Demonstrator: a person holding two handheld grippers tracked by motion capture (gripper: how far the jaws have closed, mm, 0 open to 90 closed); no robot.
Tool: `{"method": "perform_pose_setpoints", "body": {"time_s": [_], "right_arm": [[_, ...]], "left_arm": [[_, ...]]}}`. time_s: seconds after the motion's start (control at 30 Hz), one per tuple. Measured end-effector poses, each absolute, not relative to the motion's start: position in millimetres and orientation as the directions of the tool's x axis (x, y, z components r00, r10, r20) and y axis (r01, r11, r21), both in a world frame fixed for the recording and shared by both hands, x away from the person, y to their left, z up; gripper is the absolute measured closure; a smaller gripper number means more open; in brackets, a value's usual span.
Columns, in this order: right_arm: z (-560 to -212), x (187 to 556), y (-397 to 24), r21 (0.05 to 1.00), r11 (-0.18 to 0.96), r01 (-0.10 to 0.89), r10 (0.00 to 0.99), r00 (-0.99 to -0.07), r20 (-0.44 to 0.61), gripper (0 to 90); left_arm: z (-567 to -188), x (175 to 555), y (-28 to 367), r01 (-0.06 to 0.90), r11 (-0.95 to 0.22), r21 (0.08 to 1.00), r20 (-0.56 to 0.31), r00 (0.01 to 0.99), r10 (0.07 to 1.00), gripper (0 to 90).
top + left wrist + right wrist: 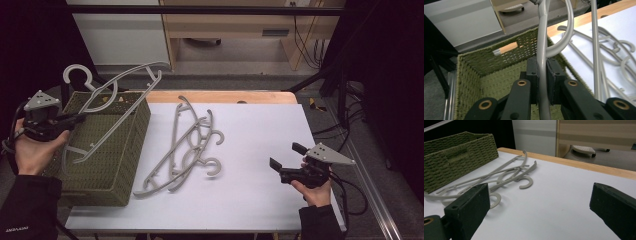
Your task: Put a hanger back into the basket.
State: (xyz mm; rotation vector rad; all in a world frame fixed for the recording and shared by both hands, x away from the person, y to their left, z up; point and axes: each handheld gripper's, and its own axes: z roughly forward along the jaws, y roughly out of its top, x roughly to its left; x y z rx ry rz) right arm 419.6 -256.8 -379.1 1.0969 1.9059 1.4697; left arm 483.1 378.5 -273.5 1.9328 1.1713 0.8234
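My left gripper (75,120) is shut on a grey plastic hanger (125,80), which it holds tilted above an olive woven basket (112,165) at the table's left. In the left gripper view the pads (533,75) pinch the hanger's bar (543,45) over the basket's inside (499,82). A loose pile of grey hangers (192,142) lies on the white sheet right of the basket. My right gripper (286,155) hovers open and holds nothing near the front right, well apart from the pile. Its view shows the pile of hangers (509,173) and the basket (454,155) beyond its wide-spread jaws.
A white sheet (250,200) covers most of the wooden table (225,96). A black frame bar (200,10) crosses the back, with cabinets behind it. Cables (350,190) trail off the right edge. The sheet between the pile and my right gripper is bare.
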Motion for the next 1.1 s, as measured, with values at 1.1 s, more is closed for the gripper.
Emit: {"method": "perform_pose_setpoints", "body": {"time_s": [1.1], "right_arm": [[-380,420,-255,0.948,0.099,0.303,0.831,-0.549,0.089,3.3]], "left_arm": [[-318,476,450,0.54,-0.351,0.765,0.21,0.306,0.929,81.2]]}}
